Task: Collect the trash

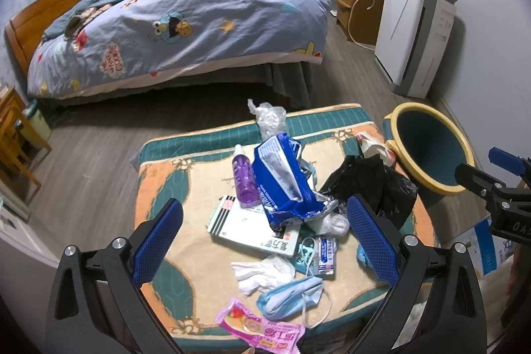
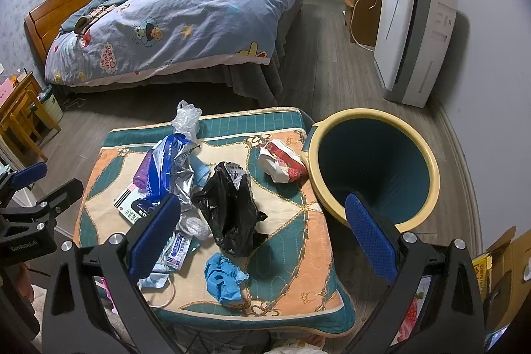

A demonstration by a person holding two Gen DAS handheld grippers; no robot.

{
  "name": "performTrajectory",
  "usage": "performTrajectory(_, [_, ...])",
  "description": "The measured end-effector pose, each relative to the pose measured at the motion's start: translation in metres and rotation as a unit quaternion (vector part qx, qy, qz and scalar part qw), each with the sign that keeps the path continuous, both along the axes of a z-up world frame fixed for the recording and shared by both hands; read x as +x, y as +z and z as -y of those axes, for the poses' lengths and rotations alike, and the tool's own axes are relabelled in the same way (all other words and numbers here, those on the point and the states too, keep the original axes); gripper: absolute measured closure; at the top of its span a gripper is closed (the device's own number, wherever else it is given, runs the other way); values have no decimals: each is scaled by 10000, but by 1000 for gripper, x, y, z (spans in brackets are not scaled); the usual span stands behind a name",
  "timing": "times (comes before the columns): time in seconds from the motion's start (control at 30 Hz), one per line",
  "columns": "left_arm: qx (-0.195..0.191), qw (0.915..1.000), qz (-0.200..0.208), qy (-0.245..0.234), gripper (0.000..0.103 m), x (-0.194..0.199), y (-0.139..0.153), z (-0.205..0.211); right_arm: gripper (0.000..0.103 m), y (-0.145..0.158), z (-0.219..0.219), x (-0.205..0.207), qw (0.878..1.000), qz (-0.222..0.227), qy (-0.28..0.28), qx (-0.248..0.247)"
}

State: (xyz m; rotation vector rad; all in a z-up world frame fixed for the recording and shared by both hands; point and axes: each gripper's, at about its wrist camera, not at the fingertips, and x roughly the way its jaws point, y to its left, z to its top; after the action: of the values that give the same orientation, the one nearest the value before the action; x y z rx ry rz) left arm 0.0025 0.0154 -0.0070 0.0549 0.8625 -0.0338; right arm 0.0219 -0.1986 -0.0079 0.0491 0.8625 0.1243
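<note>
Both tools are held above the cluttered cushion, and nothing is gripped yet. The left gripper is spread wide, its blue pads framing the heap without touching it: a blue foil wrapper is seen lying over a white booklet, with a purple bottle just beside it. Nearer the camera, a crumpled tissue, a blue face mask and a pink sachet are scattered along the cushion's front edge.

The right gripper is likewise fully released (jaws well apart, nothing between them). Between its fingers a black plastic bag is framed, with a crumpled blue glove lying in front of it. A red-and-white tissue pack is seen at the far side of the cushion, touching the yellow-rimmed bin, which stands on the floor against the cushion's right edge. A clear plastic bag is perched at the back edge. A bed and a white air purifier are seen behind.
</note>
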Motion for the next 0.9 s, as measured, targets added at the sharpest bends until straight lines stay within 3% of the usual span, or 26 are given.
performTrajectory(0.9, [27, 10000, -2, -5, 5, -1, 3, 4, 5, -3, -1, 0, 10000, -41, 1, 10])
